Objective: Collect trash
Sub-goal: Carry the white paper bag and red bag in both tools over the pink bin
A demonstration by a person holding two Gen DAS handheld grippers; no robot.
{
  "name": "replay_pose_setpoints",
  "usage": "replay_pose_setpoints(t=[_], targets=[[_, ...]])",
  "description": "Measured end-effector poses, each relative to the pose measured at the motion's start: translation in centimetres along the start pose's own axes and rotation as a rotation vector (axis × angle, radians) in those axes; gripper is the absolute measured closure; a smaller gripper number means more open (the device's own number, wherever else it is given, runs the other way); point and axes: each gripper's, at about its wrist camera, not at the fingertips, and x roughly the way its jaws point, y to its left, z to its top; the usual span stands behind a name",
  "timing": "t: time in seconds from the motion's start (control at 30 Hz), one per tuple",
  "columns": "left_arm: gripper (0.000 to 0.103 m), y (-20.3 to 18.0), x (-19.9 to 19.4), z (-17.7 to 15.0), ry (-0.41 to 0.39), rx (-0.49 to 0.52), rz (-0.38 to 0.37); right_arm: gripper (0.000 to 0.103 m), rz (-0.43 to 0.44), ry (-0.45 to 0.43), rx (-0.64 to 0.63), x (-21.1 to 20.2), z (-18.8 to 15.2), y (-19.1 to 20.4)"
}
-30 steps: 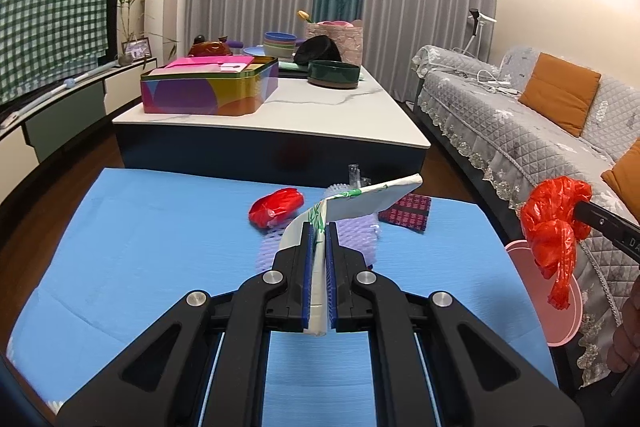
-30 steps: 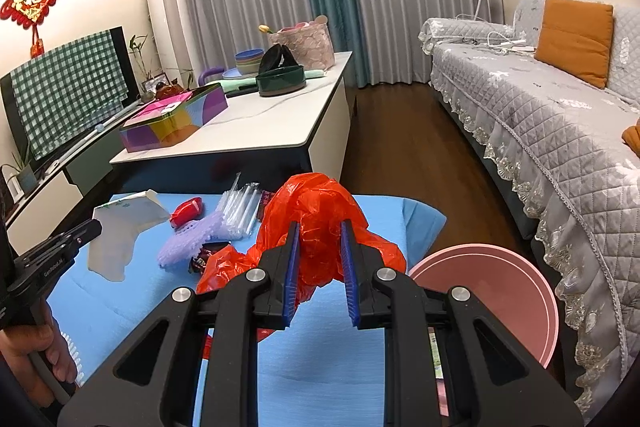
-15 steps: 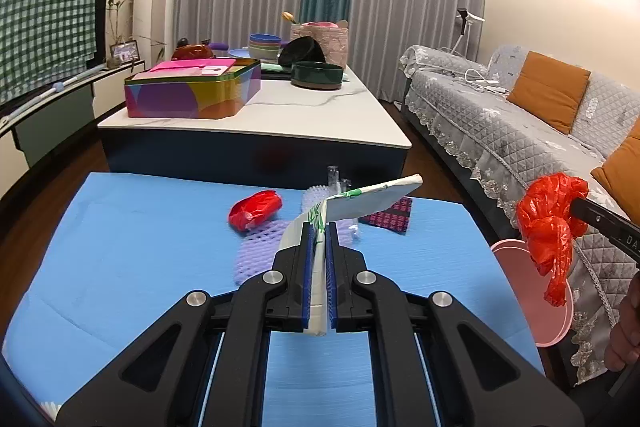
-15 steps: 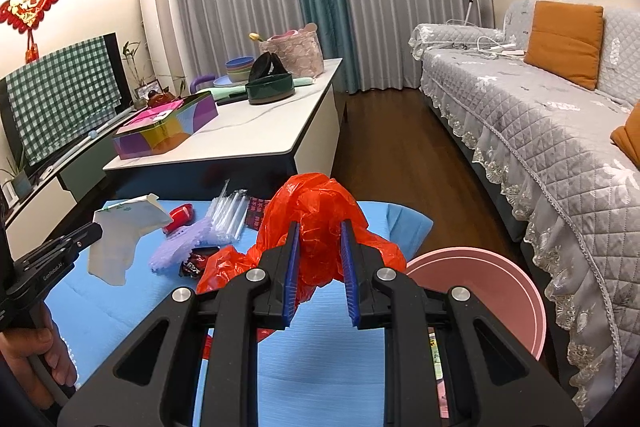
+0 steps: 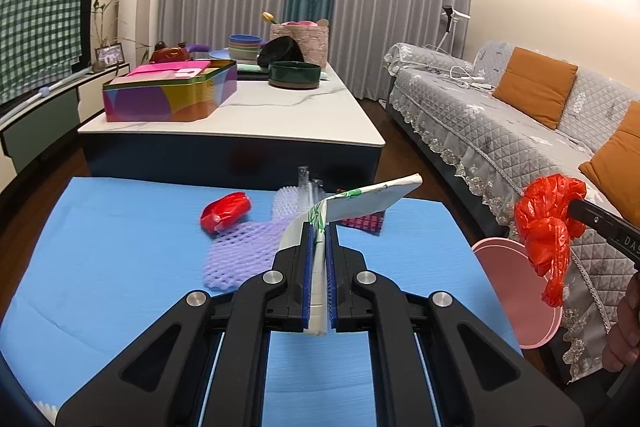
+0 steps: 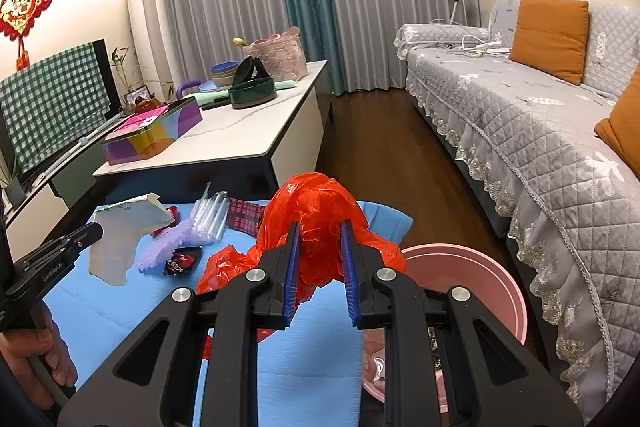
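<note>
Hand-held gripper on the right (image 6: 318,267) is clamped on a crumpled red plastic bag (image 6: 316,223), which bulges above and spills to either side of its blue pads; the left hand-held gripper (image 5: 319,271) is pinched almost fully closed on a flattened white paper carton (image 5: 360,203) that juts forward and to the right of its tips.

Largest first: the blue-covered table (image 5: 112,239) spreads under and ahead of both hand-held grippers. The pink basin (image 6: 480,287) sits low, just right of the right hand-held gripper and beyond the table's edge (its floor is partly hidden by the jaws, though some scraps seem to lie there already). Ahead of the left hand-held gripper lie the lilac foam net (image 5: 248,247), a red wrapper (image 5: 226,213) to its left, a dark patterned packet (image 5: 366,223) to the right, and clear plastic sleeves (image 6: 210,213) farther off.

The step in hand looks like carrying both pieces to the basin. To do it well, bring the bag fully over the rim before releasing, since its loose tail could snag on the pads or drape outside. The carton, being stiff and long, should go in end first so it does not bridge the rim and tip out.
</note>
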Motion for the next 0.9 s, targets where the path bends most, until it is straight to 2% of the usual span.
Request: replay_pose_setpoints(t=[0.9], targets=[[0.097, -6.9, 0.8, 0.0, 0.003, 0.049, -0.126, 0.083, -0.09, -0.011, 0.058, -2.6, -0.8, -6.3]])
